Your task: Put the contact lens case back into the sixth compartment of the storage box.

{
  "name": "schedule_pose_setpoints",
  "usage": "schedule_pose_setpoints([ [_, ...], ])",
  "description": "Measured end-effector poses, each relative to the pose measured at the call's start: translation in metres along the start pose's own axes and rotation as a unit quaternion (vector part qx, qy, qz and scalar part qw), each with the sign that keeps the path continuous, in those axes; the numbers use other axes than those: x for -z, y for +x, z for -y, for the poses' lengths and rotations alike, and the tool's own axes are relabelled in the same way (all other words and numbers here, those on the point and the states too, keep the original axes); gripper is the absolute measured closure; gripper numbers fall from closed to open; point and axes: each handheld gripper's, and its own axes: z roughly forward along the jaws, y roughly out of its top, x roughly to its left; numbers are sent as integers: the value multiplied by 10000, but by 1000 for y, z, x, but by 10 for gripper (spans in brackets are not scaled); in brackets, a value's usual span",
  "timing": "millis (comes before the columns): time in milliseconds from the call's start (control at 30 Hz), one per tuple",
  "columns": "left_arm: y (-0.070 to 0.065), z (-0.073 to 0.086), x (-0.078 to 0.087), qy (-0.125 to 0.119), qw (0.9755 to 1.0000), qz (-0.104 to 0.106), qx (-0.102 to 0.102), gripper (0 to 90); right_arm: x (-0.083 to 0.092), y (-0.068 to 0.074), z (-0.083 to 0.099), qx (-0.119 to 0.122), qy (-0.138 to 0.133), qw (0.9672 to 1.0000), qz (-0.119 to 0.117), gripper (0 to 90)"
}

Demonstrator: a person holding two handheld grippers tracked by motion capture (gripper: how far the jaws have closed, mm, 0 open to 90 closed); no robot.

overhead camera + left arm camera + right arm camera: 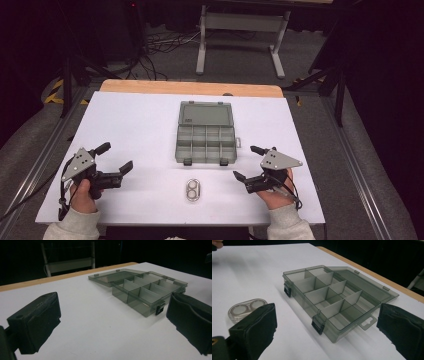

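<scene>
Two grippers, left gripper (116,156) and right gripper (246,162), hover with jaws apart and empty beside a small clear lens case (193,189) lying on the white surface (125,120) before the open compartment box (206,133); seemingly light, rigid, slippery plastic, best pinched across its narrow waist.

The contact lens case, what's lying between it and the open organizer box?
Nothing: in the high view, bare white table separates the contact lens case from the organizer box. The right gripper view shows the same empty stretch.
</scene>
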Motion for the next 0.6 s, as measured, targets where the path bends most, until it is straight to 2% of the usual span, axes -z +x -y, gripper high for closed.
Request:
schedule_pose_setpoints([
  [100,0,0,0,-9,10000,23,15,1,0,2,-1,37,45,10000,33,39],
  [233,1,0,1,-12,10000,13,20,1,-1,1,0,-25,61,10000,-75,37],
  [600,1,0,0,36,10000,39,41,1,-4,4,-1,-15,109,9998,-157,37],
])
